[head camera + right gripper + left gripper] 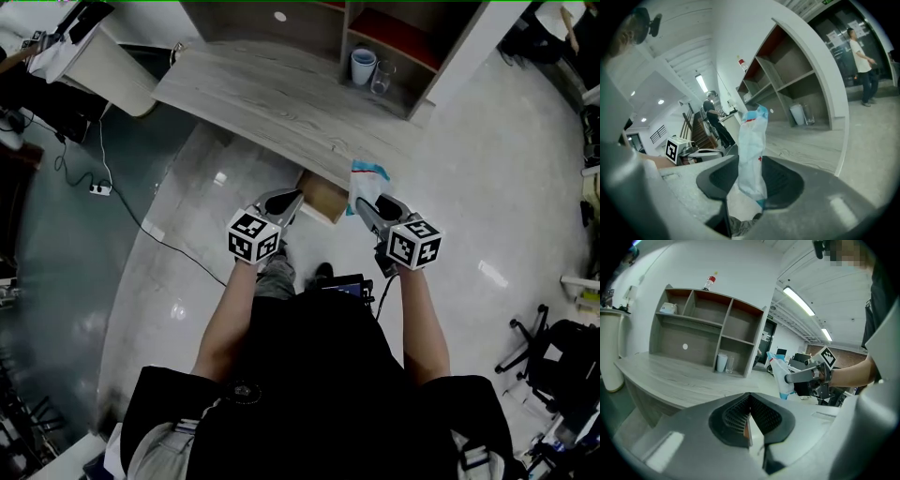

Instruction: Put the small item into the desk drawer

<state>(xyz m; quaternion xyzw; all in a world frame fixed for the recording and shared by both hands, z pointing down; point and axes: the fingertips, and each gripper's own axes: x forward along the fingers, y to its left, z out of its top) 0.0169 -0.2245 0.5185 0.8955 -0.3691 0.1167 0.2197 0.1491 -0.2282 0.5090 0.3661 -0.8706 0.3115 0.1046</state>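
Observation:
A white and blue packet [366,186] stands up between the jaws of my right gripper [362,208], which is shut on it. In the right gripper view the packet [752,154] rises from the pads, its blue top uppermost. It hangs in the air just right of the open wooden drawer [323,199] under the front edge of the grey desk [253,94]. My left gripper [292,200] hovers left of the drawer, its jaws shut with nothing in them [749,414]. The left gripper view also shows the packet [780,376] and the right gripper [799,377].
A shelf unit at the back of the desk holds a white cup [363,66] and a glass [382,77]. A cable and power strip [100,188] lie on the floor at left. An office chair [553,347] stands at right. People [865,61] are far off.

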